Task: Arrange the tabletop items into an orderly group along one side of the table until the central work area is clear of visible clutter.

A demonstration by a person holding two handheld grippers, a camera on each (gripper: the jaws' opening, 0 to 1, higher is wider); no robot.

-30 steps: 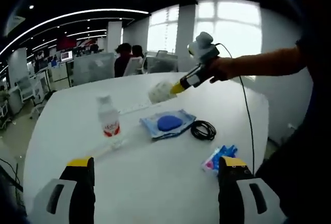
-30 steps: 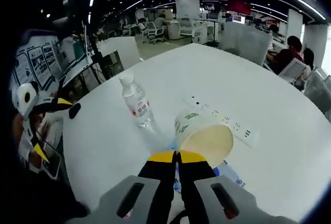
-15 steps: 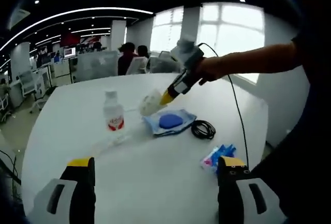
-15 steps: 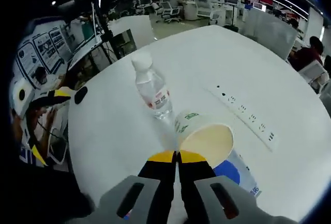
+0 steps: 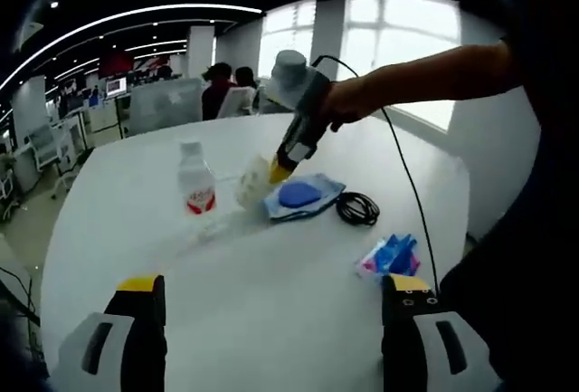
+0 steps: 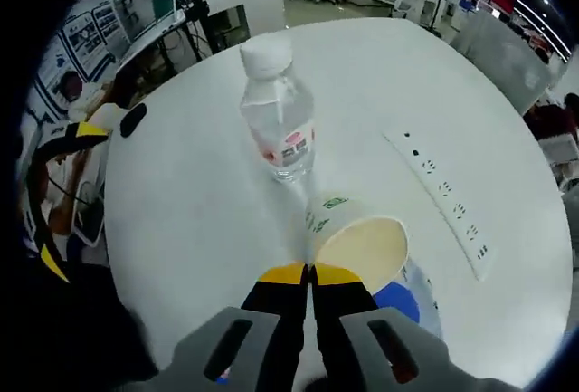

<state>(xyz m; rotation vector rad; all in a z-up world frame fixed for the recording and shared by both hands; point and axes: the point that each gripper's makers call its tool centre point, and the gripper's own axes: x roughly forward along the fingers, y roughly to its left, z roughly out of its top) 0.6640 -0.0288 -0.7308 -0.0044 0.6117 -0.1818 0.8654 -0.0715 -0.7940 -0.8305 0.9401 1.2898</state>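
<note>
Pinched together on the rim of a paper cup (image 6: 355, 240), the fingers of my right gripper (image 6: 308, 276) leave no gap between their yellow tips; the cup lies tilted, its mouth toward the camera. My left gripper (image 5: 271, 306) stands wide open with nothing between its fingers (image 5: 143, 294), held back over the near edge of the table (image 5: 271, 320).

From largest to smallest: the white round table (image 6: 181, 211) carries everything. On it lies a long white power strip (image 6: 443, 202), off to the right in the right gripper view. A clear water bottle (image 6: 278, 120) with a white cap and red label stands upright just beyond the cup, close to it; whether they touch I cannot tell. In the left gripper view the bottle (image 5: 195, 180) stands left of the cup (image 5: 252, 182), which my right gripper (image 5: 279, 170) holds low over the table, beside the blue pouch (image 5: 304, 196). That pouch (image 6: 407, 297) shows as a blue patch under the cup in the right gripper view. A coiled black cable (image 5: 358, 210) lies just right of the pouch. Nearer me, well apart from the rest, lies a small blue and pink packet (image 5: 387, 255).
</note>
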